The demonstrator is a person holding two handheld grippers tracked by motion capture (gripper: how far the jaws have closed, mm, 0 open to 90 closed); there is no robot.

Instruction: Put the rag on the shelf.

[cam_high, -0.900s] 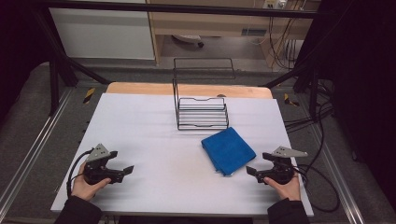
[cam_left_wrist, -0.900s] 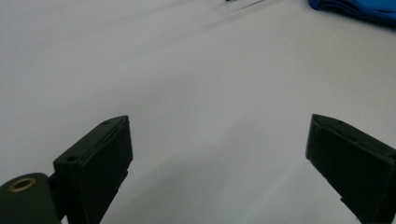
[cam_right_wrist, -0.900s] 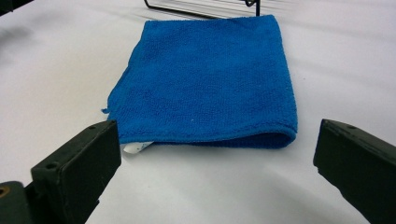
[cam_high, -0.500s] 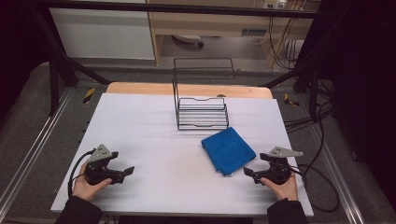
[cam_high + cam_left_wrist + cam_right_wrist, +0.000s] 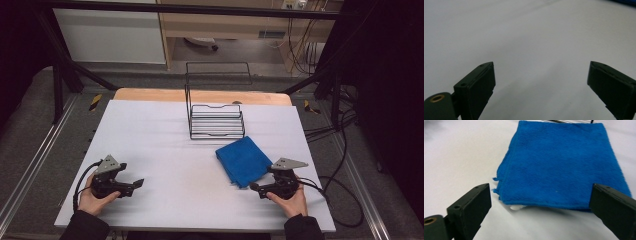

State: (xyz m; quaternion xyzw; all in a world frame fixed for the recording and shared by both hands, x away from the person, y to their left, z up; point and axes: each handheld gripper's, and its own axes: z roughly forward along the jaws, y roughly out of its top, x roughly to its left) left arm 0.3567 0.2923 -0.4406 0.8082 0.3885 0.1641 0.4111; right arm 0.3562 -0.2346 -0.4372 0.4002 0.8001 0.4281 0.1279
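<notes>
From above we see the white table (image 5: 165,135) with a black wire rack (image 5: 216,112) near its far edge and a folded blue towel (image 5: 244,160) toward the near right corner. The left gripper (image 5: 134,186) sits by the near left corner, the right gripper (image 5: 256,188) just beside the towel. In the left gripper view our left gripper (image 5: 541,82) stands wide apart over bare table (image 5: 524,37). In the right gripper view the right gripper (image 5: 540,207) gapes empty before the towel's (image 5: 564,165) near edge.

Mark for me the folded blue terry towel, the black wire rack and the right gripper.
Folded blue terry towel (image 5: 564,167): right gripper view, middle of its top face.
Black wire rack (image 5: 216,127): high view, its lower stepped wires.
Right gripper (image 5: 255,188): high view, midway between its fingertips, jaws apart.
</notes>
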